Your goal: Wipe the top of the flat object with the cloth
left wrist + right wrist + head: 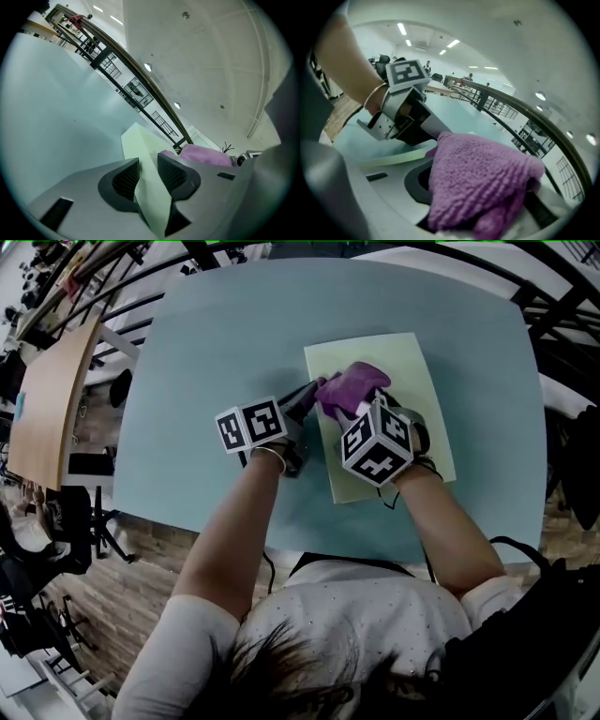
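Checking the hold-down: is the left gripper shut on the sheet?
Shut: the left gripper has the sheet edge clamped between its jaws.

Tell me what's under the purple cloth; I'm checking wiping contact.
The pale green sheet lies beneath the purple cloth. The patch directly underneath, and actual contact, is covered.

no readable text anywhere, only square black-and-white marker patterns on my gripper cubes (pixel 251 425), no brands, no numbers
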`<move>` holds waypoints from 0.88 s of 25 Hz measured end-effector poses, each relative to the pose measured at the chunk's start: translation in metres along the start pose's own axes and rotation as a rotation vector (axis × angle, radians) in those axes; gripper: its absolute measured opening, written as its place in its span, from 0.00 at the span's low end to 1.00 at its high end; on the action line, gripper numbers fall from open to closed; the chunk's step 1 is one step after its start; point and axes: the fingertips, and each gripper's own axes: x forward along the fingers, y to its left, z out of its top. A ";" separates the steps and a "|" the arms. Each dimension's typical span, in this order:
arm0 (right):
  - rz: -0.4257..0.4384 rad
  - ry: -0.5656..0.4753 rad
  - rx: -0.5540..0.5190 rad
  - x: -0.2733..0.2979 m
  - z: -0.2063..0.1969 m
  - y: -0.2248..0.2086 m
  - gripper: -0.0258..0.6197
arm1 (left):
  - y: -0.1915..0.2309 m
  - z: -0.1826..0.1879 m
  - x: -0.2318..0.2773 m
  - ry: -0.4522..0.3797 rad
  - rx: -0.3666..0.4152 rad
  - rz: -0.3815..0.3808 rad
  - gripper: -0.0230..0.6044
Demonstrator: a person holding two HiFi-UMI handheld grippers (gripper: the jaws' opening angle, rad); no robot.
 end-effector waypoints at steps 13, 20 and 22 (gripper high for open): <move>-0.223 0.105 0.041 -0.038 -0.078 -0.062 0.09 | -0.002 0.001 -0.001 -0.009 0.005 -0.002 0.23; -0.320 0.167 0.106 -0.070 -0.123 -0.092 0.09 | -0.002 0.001 -0.002 -0.019 0.002 -0.007 0.23; -0.337 0.175 0.123 -0.074 -0.129 -0.096 0.09 | -0.001 0.001 -0.002 -0.021 -0.004 -0.012 0.23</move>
